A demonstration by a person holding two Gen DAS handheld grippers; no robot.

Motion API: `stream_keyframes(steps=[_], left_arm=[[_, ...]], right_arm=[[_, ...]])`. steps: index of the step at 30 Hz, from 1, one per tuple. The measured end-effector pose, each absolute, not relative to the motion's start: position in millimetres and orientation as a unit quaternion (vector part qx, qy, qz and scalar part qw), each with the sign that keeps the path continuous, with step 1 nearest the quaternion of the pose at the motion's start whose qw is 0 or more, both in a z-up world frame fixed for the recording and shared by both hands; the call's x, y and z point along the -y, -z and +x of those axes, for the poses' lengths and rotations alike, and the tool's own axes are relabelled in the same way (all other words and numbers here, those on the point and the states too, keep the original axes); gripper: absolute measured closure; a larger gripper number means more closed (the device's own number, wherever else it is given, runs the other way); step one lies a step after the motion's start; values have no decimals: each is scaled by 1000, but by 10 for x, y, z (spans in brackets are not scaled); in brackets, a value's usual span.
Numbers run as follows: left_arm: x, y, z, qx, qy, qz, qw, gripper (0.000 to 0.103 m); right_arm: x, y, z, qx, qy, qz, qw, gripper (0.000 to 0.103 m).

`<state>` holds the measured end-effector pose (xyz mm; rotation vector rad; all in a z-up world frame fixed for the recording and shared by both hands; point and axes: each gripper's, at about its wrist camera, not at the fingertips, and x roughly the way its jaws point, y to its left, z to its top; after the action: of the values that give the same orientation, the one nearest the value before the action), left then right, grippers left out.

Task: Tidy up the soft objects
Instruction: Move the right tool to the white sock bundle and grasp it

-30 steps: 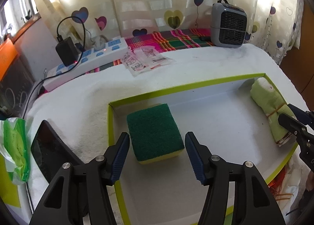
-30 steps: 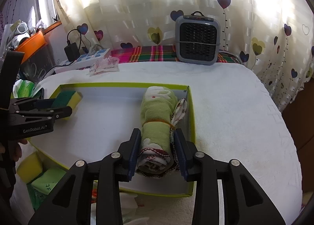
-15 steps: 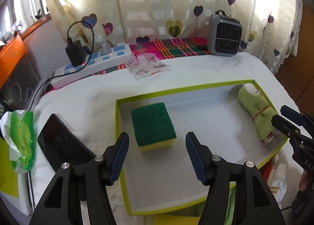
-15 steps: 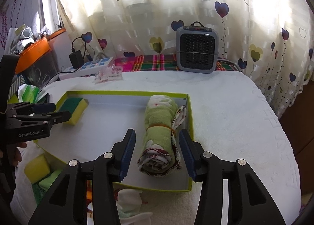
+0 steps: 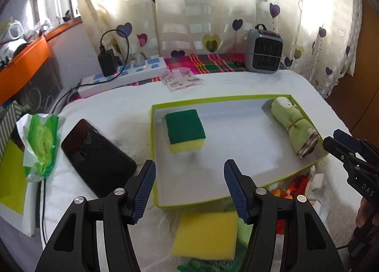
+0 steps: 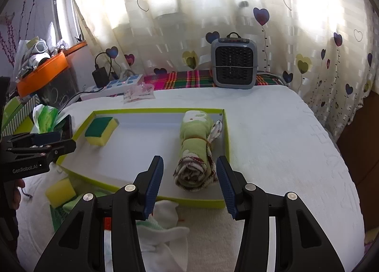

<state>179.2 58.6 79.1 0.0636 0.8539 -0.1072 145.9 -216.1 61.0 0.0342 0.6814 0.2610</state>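
Your right tongs (image 6: 190, 185) have spread off the rolled cloth (image 6: 196, 149) and both spread pairs have drawn back, leaving it and the sponge (image 5: 184, 129) placed in the tray (image 5: 236, 195).

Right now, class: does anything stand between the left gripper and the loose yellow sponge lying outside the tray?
Nothing visible does. The left gripper is open above the yellow sponge, with no object between them.

Grey heater (image 6: 233, 63) by curtain; power strip (image 5: 123, 77); black phone (image 5: 97, 157).
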Motion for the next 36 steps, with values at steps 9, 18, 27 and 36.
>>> stream_keyframes(steps=[9,18,27,36], left_arm=[[-645,-824,1387,-398,50,17,916,43],[-798,-735,1058,-399,45,-18,916,43],[-925,-616,809,-403,43,-50,913,43],[-999,-489,694,-411,46,-69,908,43]], right_arm=[[2272,-563,1152,-335,-129,37,933,55],[2355,-456,891,-346,-137,63,926,55],[2369,-349,692,-359,-151,83,917,47],[2366,-168,616,-390,-181,140,892,46]])
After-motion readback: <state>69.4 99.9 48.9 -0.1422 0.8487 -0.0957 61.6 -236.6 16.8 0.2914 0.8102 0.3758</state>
